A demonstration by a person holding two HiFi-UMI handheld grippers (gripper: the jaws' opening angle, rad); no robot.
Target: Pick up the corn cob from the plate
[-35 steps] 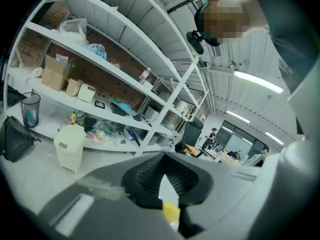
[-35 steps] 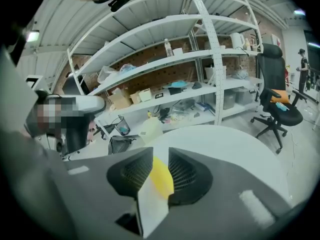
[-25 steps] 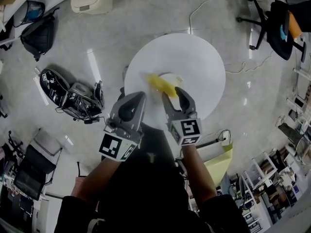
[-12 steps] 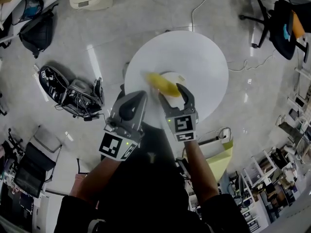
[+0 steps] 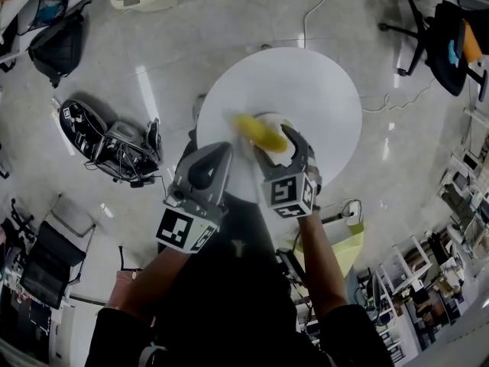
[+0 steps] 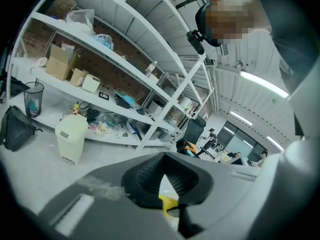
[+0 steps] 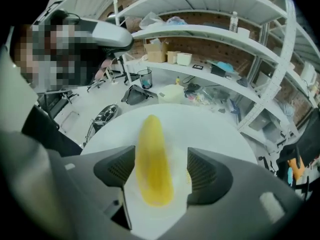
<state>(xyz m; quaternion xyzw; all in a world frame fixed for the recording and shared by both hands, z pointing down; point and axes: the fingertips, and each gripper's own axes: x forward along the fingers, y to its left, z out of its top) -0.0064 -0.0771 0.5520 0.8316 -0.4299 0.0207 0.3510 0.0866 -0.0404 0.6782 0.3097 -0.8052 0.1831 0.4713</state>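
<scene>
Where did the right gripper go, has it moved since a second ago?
Yes. The right gripper has edged up the head view, farther over the white round table toward the corn cob; its jaws are opening, with the cob between them.

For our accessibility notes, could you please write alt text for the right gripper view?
A yellow corn cob lies on a white plate between the right gripper's opening jaws, on a round white table, with cluttered shelves behind.

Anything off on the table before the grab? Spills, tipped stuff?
Nothing stands out. The corn cob lies flat on its plate on the white table, with no spill. The right gripper has its jaws opening on either side of the cob, not touching it.
</scene>
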